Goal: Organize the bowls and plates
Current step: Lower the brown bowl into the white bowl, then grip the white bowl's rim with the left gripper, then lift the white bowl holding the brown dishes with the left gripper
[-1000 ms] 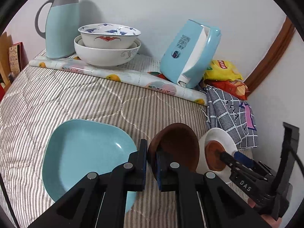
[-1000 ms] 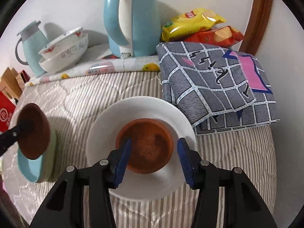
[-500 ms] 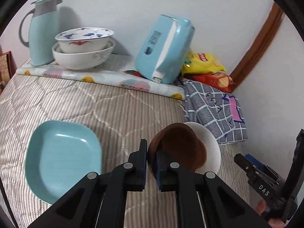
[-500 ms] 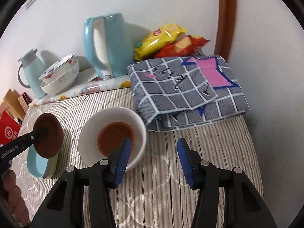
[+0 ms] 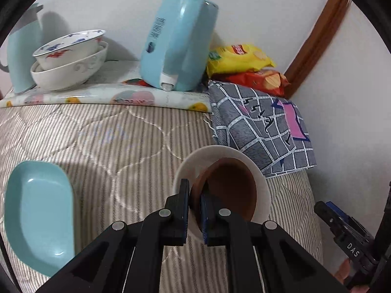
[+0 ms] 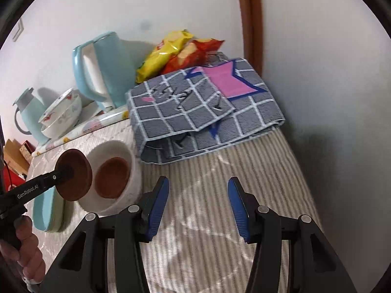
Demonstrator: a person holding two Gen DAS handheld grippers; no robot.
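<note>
Two brown saucers, left fingers clamping one's rim, right fingers apart, empty.

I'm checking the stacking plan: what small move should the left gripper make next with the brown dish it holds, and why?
Probably lower the brown dish onto the matching brown one in the white bowl. The left gripper pinches its rim just above and beside that bowl, and the right gripper stands open and clear.
</note>
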